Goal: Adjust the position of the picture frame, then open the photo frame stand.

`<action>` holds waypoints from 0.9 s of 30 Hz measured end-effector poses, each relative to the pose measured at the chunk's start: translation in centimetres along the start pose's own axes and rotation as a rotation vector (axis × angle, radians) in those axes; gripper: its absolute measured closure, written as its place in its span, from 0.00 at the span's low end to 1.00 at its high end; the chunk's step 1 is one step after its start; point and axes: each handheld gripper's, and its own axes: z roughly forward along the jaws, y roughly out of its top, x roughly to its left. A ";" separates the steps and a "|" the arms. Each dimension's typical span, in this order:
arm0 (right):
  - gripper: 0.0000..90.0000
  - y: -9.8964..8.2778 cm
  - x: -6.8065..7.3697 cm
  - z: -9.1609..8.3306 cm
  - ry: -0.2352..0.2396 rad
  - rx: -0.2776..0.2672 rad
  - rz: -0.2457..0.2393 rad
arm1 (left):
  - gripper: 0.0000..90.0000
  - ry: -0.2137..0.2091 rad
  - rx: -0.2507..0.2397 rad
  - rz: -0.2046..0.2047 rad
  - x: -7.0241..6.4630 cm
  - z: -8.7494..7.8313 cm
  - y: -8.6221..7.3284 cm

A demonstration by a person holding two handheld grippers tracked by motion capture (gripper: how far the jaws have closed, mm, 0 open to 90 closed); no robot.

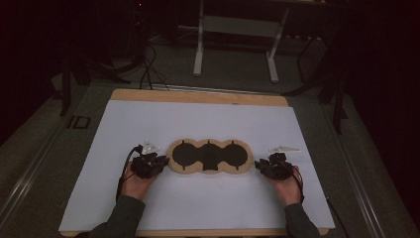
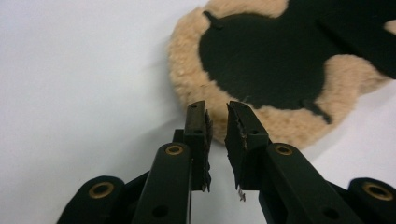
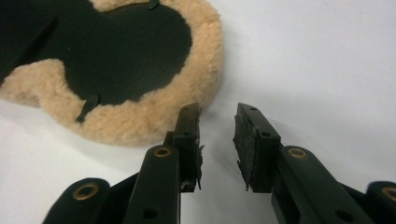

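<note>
A tan fleece pad [image 1: 209,156] with three round black patches lies flat across the middle of the white sheet. Its left lobe [image 2: 243,70] and its right lobe [image 3: 140,70] show close up in the gripper views. My left gripper [image 1: 159,161] rests at the pad's left end; in its own view the left gripper [image 2: 216,116] has a narrow gap between its jaws, just short of the fleece rim, nothing between them. At the pad's right end sits my right gripper [image 1: 258,165]. Its own view shows the right gripper [image 3: 217,122] open wider, beside the rim, over bare sheet.
The white sheet [image 1: 148,124] covers a wooden table [image 1: 198,96] whose edge shows at the back. A white metal frame [image 1: 237,29] and cables stand on the dark floor beyond. A person's hands and dark sleeves come in at the bottom.
</note>
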 end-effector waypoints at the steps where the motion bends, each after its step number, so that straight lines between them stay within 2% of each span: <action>1: 0.78 -0.1 0.1 -0.1 0.000 -0.004 -0.001 | 0.86 -0.008 -0.002 0.006 -0.1 -0.1 0.0; 5: 0.75 -0.1 0.8 -0.4 -0.004 -0.023 -0.030 | 0.83 -0.017 -0.018 0.035 -0.6 -0.4 0.1; 8: 0.73 -0.2 1.3 -0.5 -0.007 -0.025 -0.059 | 0.81 -0.027 -0.041 0.091 -1.3 -0.9 0.4; 9: 0.72 -0.1 1.4 -0.5 -0.007 -0.026 -0.065 | 0.80 -0.033 -0.049 0.099 -1.4 -1.0 0.4; 13: 0.68 -0.3 1.4 -0.5 0.001 -0.023 -0.065 | 0.80 -0.059 -0.066 0.157 -2.3 -1.5 0.8; 18: 0.66 -0.5 1.3 -0.4 0.000 -0.018 -0.058 | 0.78 -0.066 -0.062 0.174 -2.6 -1.5 1.0; 19: 0.59 -0.6 1.3 -0.5 -0.008 -0.020 -0.047 | 0.75 -0.082 -0.063 0.178 -2.8 -1.5 1.1; 27: 0.53 -0.7 1.4 -0.9 -0.009 -0.026 -0.053 | 0.68 -0.116 -0.040 0.206 -4.1 -1.1 1.5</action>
